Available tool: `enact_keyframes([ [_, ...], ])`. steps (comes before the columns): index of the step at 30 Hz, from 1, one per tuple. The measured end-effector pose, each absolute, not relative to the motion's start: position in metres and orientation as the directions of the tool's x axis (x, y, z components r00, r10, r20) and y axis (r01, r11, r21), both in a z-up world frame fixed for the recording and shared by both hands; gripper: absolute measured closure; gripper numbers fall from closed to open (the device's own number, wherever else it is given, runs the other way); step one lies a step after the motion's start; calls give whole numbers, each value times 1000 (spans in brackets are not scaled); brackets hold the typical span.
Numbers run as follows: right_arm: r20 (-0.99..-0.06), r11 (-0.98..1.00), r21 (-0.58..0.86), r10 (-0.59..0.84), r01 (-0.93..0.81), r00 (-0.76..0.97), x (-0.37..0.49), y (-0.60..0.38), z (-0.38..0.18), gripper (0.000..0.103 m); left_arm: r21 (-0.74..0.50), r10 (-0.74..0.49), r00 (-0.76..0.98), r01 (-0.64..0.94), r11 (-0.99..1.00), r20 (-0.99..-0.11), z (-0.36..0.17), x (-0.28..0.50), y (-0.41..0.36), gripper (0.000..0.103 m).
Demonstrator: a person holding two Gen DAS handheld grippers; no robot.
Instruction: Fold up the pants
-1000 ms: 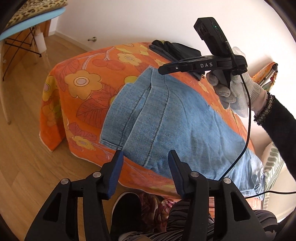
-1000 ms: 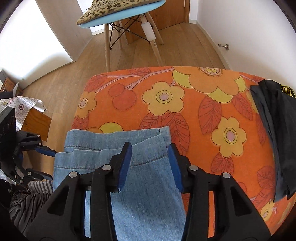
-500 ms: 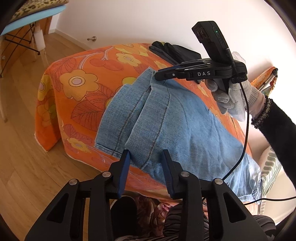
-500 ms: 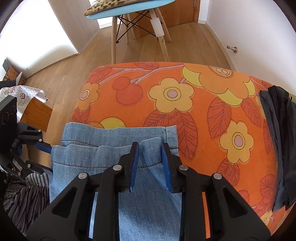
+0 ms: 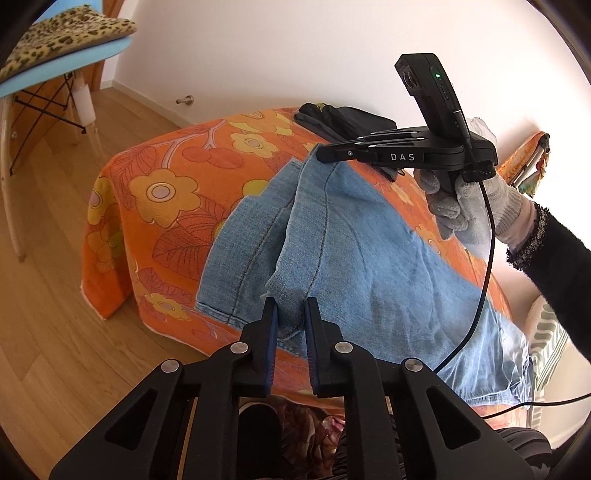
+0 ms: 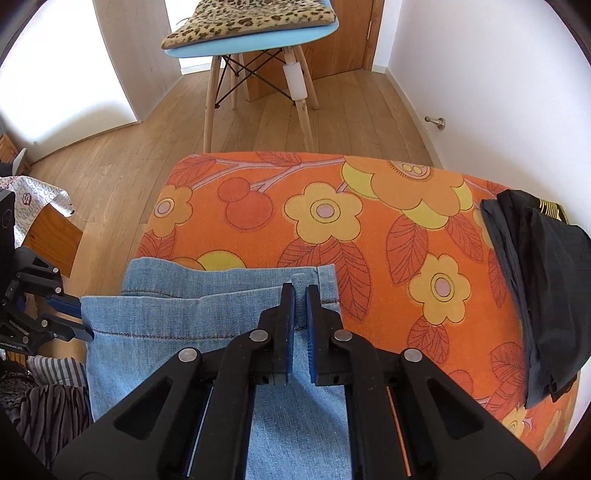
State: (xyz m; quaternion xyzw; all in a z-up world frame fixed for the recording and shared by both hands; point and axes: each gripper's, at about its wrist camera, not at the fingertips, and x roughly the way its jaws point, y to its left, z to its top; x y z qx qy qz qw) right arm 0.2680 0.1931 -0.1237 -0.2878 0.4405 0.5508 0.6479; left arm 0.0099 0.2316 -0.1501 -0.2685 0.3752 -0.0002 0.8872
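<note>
Light blue denim pants [image 5: 354, 251] lie lengthwise on a table under an orange flowered cloth [image 5: 159, 192]. My left gripper [image 5: 290, 314] is shut on the near corner of the upper leg hem and holds it slightly raised. My right gripper [image 6: 300, 295] is shut on the far corner of the same hem [image 6: 221, 314]; it also shows in the left wrist view [image 5: 325, 155], held by a gloved hand. The lower leg's hem [image 6: 229, 273] lies flat on the flowered cloth [image 6: 369, 229] beneath.
A folded black garment [image 6: 535, 295] lies at the table's far edge by the white wall; it also shows in the left wrist view [image 5: 343, 118]. A blue chair with a leopard cushion [image 6: 251, 26] stands on the wooden floor beyond the table end. A cable [image 5: 484, 266] hangs over the pants.
Both grippers went from open to shut on the upper leg's hem corners. The hem has lifted slightly off the lower leg.
</note>
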Motion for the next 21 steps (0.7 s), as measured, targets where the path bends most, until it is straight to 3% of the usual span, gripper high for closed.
enact_keyframes([
  [6, -869, 254, 84, 492, -964, 54, 270, 202, -100, 98, -475, -186, 741, -198, 858, -645, -140, 6, 239, 91],
  [14, -873, 260, 51, 481, -964, 84, 275, 228, -113, 99, -449, -145, 743, -227, 864, -653, -142, 11, 256, 91],
  [21, -911, 338, 40, 399, -940, 105, 289, 231, -144, 97, -378, -107, 679, -265, 887, -727, -161, 25, 253, 86],
])
